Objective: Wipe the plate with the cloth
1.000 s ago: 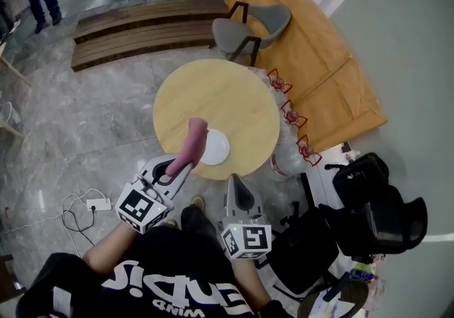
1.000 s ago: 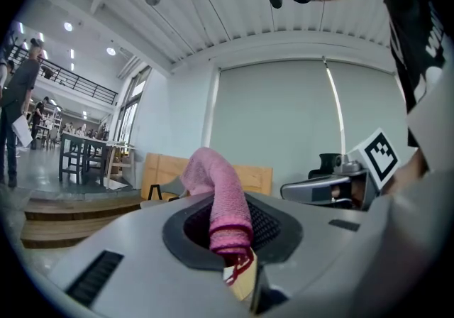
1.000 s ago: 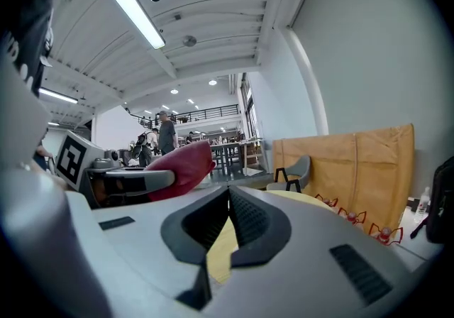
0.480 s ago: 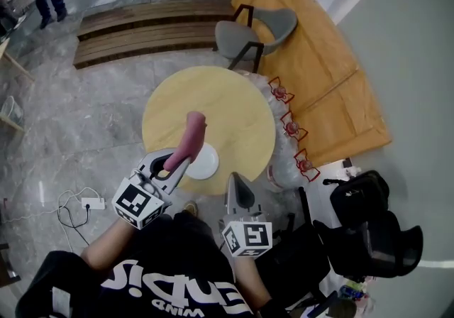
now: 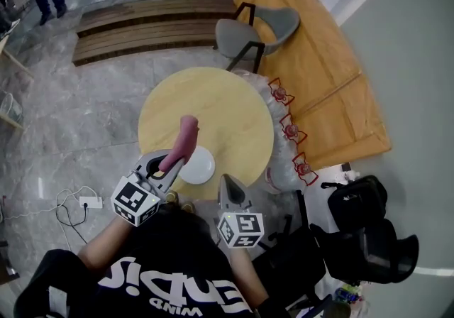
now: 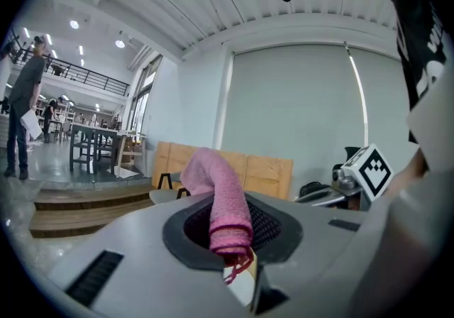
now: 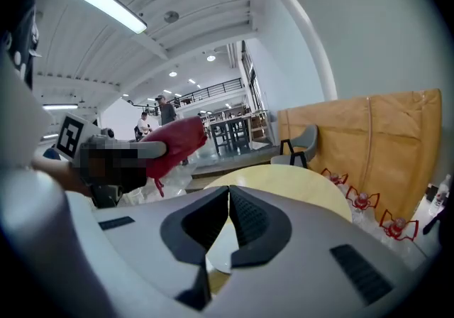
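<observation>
The left claw (image 6: 235, 256) is clamped on the lower end of a rolled pink knitted cloth (image 6: 221, 192). The roll rises out of the jaws, its free end curling over, and no part of it looks pressed against anything. The right claw (image 7: 228, 199) has its jaws closed together with nothing between them. Through the gap below its pads shows the small round white plate (image 7: 221, 256).

Over the last second both claws have come forward and lower towards the round pale wooden counter (image 5: 234, 107). In the head view the plate, which lay clear ahead of the right claw, now sits just beyond its tip. The cloth has shifted with the left claw and now crosses the plate's left edge in that view. Whether it hangs above the rim or beside it cannot be told.

The plate itself lies at the near edge of the counter, between the two claws. This reads as the approach closing, with the wiping not yet begun. The cloth's free end likely has to tip down onto the plate, and the closed right claw could only press on the plate, not grip its rim, unless it opens first
</observation>
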Action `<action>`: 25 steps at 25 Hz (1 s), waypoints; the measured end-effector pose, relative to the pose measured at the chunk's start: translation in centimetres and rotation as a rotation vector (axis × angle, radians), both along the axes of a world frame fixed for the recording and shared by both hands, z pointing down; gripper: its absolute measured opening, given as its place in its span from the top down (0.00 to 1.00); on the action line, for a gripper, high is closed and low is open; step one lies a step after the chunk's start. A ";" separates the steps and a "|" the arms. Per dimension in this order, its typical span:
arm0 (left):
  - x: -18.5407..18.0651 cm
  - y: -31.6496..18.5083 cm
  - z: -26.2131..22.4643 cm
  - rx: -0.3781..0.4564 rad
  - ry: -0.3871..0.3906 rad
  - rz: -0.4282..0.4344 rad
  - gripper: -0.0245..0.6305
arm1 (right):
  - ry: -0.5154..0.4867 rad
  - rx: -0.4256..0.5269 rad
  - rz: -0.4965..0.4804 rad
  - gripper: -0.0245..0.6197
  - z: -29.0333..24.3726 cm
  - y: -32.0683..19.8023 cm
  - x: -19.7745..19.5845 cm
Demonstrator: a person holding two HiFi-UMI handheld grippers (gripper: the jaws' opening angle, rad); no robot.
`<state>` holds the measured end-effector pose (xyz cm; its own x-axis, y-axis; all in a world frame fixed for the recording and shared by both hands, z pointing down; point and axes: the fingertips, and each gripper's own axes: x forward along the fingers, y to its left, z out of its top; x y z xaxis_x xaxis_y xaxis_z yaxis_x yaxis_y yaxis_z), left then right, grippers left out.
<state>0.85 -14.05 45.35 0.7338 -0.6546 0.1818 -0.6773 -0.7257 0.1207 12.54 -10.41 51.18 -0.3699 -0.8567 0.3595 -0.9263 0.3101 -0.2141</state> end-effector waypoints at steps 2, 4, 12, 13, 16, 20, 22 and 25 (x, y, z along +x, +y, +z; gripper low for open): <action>0.0 -0.7 0.7 -0.014 -0.005 0.010 0.88 | -0.003 -0.039 0.008 0.93 1.5 -0.5 0.1; 0.1 -1.4 1.4 -0.026 -0.014 0.025 0.88 | -0.030 -0.077 0.010 0.93 3.0 -1.0 0.3; 0.1 -3.8 4.8 -0.102 -0.048 0.066 0.88 | -0.074 -0.319 -0.043 0.78 11.3 -2.2 -0.5; 0.1 -3.9 5.3 -0.113 -0.052 0.069 0.88 | -0.078 -0.353 -0.051 0.72 12.5 -2.2 -0.6; 0.3 -4.7 6.7 -0.148 -0.067 0.080 0.88 | -0.045 -0.426 -0.060 0.72 15.4 -2.5 -0.5; 0.3 -5.7 9.0 -0.177 -0.102 0.090 0.88 | -0.019 -0.506 -0.068 0.72 18.6 -2.9 -0.2; 0.3 -6.0 10.2 -0.201 -0.127 0.098 0.88 | 0.001 -0.544 -0.069 0.72 20.0 -3.1 0.1; 0.3 -6.4 12.2 -0.230 -0.168 0.112 0.88 | 0.019 -0.592 -0.069 0.72 21.8 -3.3 0.6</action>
